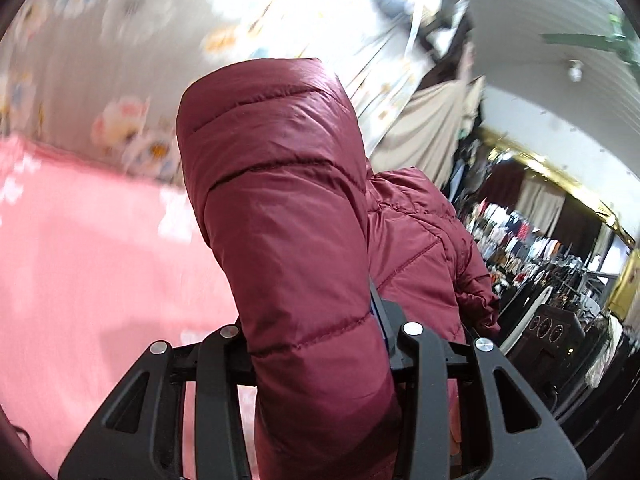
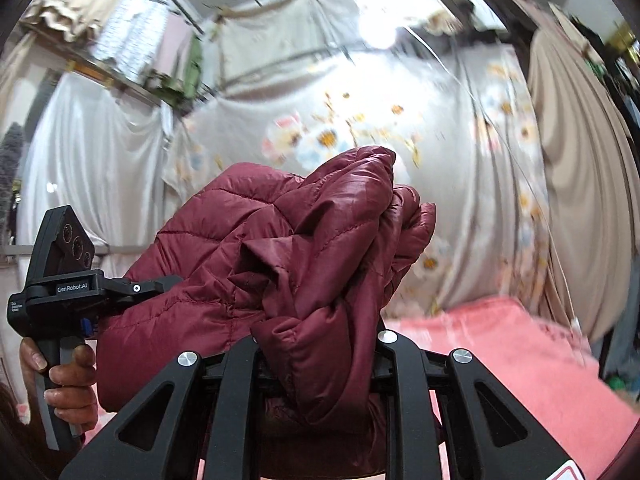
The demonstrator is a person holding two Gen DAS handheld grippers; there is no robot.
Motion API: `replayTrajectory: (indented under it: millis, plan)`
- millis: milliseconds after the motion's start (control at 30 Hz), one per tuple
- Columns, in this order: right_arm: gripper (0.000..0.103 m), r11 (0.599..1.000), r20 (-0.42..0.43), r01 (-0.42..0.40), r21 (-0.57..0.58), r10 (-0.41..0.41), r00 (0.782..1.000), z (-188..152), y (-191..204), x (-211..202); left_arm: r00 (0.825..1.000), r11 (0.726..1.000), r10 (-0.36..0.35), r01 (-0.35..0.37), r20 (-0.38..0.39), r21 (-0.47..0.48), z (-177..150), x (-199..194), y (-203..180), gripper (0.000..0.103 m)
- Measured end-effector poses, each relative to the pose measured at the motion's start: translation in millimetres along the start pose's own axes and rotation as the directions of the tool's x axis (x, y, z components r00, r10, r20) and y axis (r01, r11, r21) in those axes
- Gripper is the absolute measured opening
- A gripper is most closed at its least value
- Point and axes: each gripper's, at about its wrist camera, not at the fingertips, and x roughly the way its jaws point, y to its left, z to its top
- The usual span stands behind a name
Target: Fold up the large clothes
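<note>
Nothing is folded yet, I judge: the jacket hangs bunched in the air above the pink bed, away from its edges. Floral curtains and clothes racks stand around. Left hand-held gripper and right hand-held gripper each clamp a quilted fold.

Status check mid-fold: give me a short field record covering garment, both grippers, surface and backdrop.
garment: maroon quilted puffer jacket, bunched, lifted clear of the surface
left gripper: jaws clamped on a padded fold of the jacket
right gripper: jaws clamped on a bunched fold
surface: pink cloth below
backdrop: floral curtain behind
left hand: gripping its handle, seen from the right wrist
</note>
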Motion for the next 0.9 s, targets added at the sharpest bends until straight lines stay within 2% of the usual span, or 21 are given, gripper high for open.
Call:
replayTrajectory:
  millis: [133,233,333,467,667,800,900]
  plan:
    - [0.018,0.997,0.081,-0.072,-0.021,0.074,0.994,17,27,5,0.994,0.996,0.004,-0.014,0.110,0.092,18,-46,-21,0.038]
    - [0.018,0.992,0.120,-0.128,-0.016,0.130,0.984,22,45,17,0.985,0.988,0.031,-0.056,0.172,0.142,27,-77,-27,0.038]
    - [0.018,0.985,0.141,-0.172,-0.005,0.171,0.975,20,64,36,0.973,0.978,0.070,-0.110,0.221,0.175,36,-102,-24,0.038]
    - [0.018,0.978,0.147,-0.208,0.024,0.202,0.968,13,90,71,0.958,0.967,0.121,-0.173,0.260,0.189,50,-121,0,0.038]
    - [0.018,0.979,0.074,-0.191,0.075,0.186,0.980,-19,122,137,0.942,0.949,0.185,-0.245,0.281,0.197,65,-128,50,0.038]
    - [0.018,0.981,-0.015,-0.158,0.113,0.161,0.987,-54,128,176,0.943,0.950,0.222,-0.266,0.247,0.162,71,-115,103,0.038]
    - [0.018,0.981,-0.101,-0.128,0.145,0.143,0.985,-85,127,207,0.947,0.955,0.245,-0.273,0.207,0.119,69,-97,147,0.038]
